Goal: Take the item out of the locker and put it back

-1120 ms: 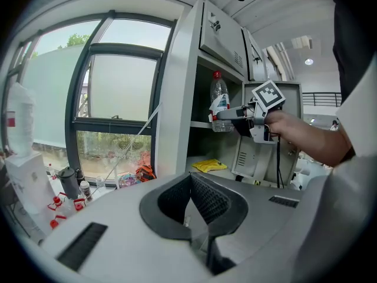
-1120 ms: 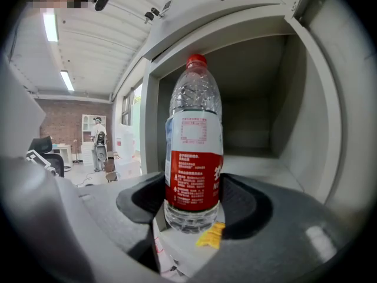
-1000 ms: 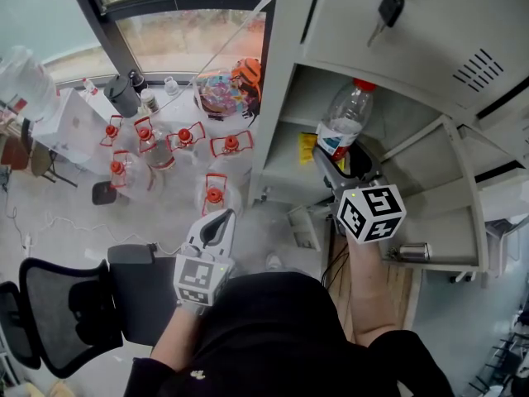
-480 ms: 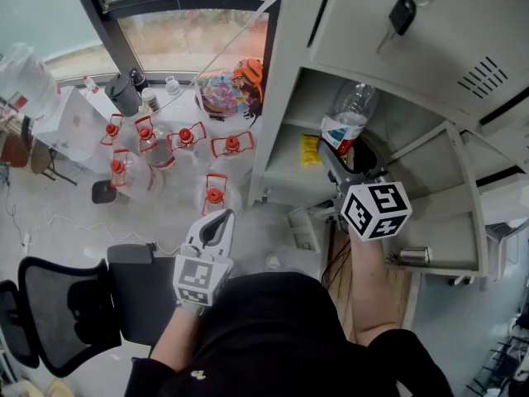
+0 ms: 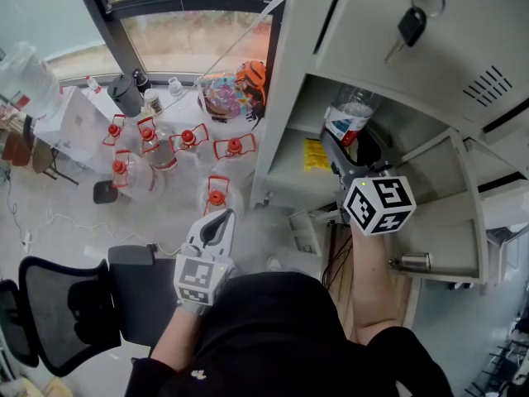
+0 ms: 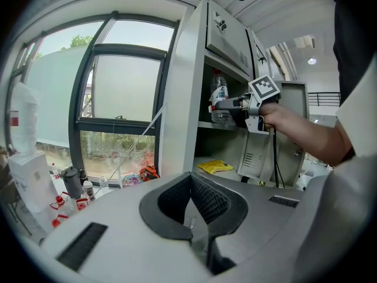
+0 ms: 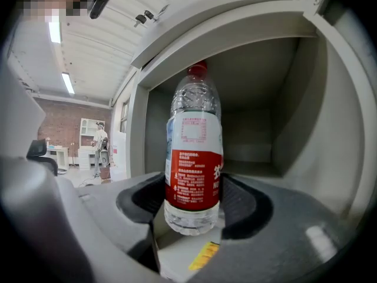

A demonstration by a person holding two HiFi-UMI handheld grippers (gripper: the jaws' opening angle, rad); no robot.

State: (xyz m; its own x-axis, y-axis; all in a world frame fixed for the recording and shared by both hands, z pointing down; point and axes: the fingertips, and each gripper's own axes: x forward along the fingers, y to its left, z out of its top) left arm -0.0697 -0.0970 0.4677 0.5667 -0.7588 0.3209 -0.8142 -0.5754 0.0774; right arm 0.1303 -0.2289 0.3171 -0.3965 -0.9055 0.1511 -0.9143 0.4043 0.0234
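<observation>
R hand-held gripper clamps bottle upright at locker compartment mouth. L hand-held gripper: jaws together, empty.

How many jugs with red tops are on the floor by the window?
6 red-topped jugs: a back row of four, leftmost, second, third, rightmost; one in front at the left; one nearest the locker, at. Others could be hidden.

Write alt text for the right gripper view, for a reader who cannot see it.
The right gripper clamps an upright clear water bottle with a red cap and red-and-white label, in front of an open grey locker compartment. At far left, a room with a brick wall and ceiling lights.
</observation>
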